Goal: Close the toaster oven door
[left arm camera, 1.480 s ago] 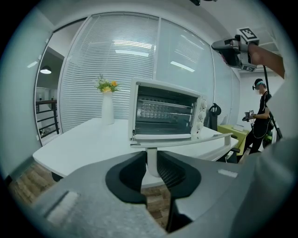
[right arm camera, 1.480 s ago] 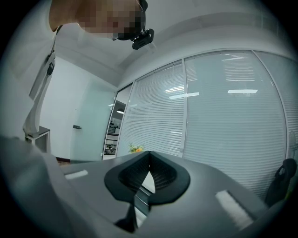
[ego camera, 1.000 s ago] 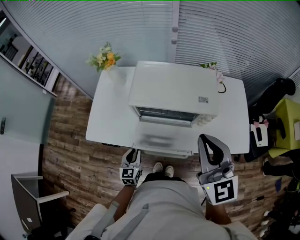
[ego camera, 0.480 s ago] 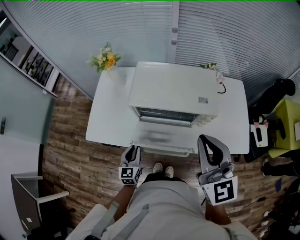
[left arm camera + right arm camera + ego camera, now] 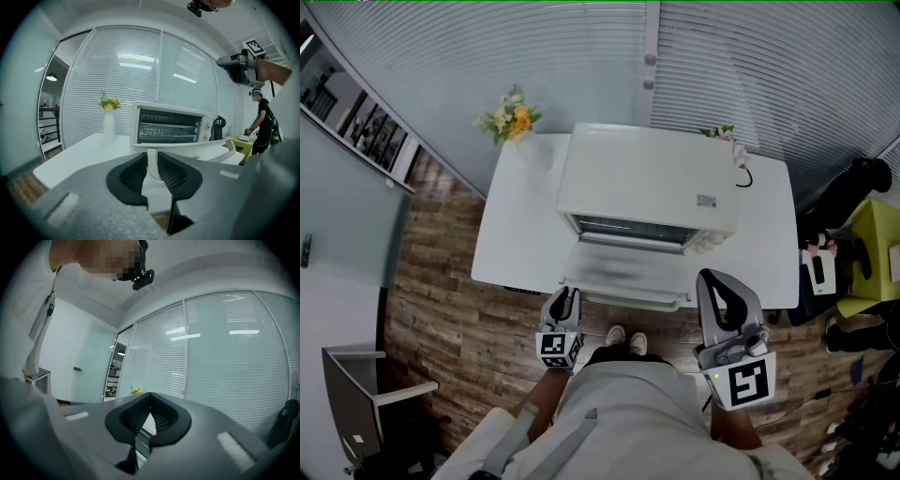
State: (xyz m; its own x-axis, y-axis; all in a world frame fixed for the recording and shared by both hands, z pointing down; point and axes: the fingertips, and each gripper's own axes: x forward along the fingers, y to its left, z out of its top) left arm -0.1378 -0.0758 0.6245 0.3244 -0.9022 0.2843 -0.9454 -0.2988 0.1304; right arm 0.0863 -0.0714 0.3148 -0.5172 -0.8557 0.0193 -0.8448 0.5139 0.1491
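I stand at the near edge of a white table (image 5: 520,234), holding a hand-held gripper in each hand. My left hand-held gripper (image 5: 564,302) reaches to the left end of the oven door (image 5: 623,277). In the left gripper view, this hand-held gripper (image 5: 152,164) is closed on the white post at the left end of the door's handle (image 5: 197,146), with a pad pressed against each side of the post. My right hand-held gripper (image 5: 720,286) is held up in the air to the right of the door. In the right gripper view, its tips (image 5: 150,397) meet and nothing sits between them.

The door is open, folded down close to flat. It sticks out toward me over the table's near edge, and its handle runs along the edge closest to me. Behind it, the white oven (image 5: 647,183) sits in the middle of the table, and a wire rack (image 5: 166,130) shows in its dark open mouth. A white vase of yellow flowers (image 5: 514,117) stands at the table's far left corner. A wall of pale blinds (image 5: 534,56) rises behind the table. In the left gripper view, another person (image 5: 262,122) stands far off to the right.
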